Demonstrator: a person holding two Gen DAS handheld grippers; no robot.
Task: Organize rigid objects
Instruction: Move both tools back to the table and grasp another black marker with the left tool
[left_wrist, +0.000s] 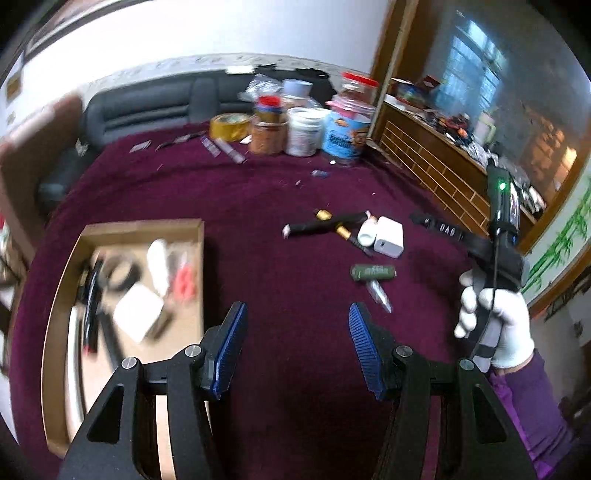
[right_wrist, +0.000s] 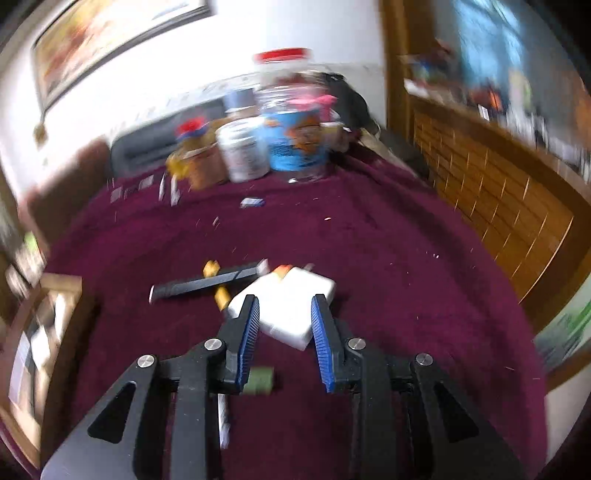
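- A cardboard tray (left_wrist: 199, 266) is sitting at the left on the maroon cloth (left_wrist: 280, 192), with bare cloth lying between it and the loose items.
- A white adapter (left_wrist: 388, 237), black stick (left_wrist: 317, 226) and green cylinder (left_wrist: 373, 273) are lying mid-cloth; jars (left_wrist: 303, 131) are crowding the far edge.
- The left gripper (left_wrist: 297, 347) is hovering over bare cloth, jaws parted, empty.
- The right gripper (right_wrist: 285, 332), in a gloved hand (left_wrist: 495, 317), is angling down just short of the adapter, jaws slightly apart, holding nothing.

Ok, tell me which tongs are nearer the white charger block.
Right. The right tongs hover just before the white charger block, framing it; the left tongs hang well short of it, beside the cardboard box.
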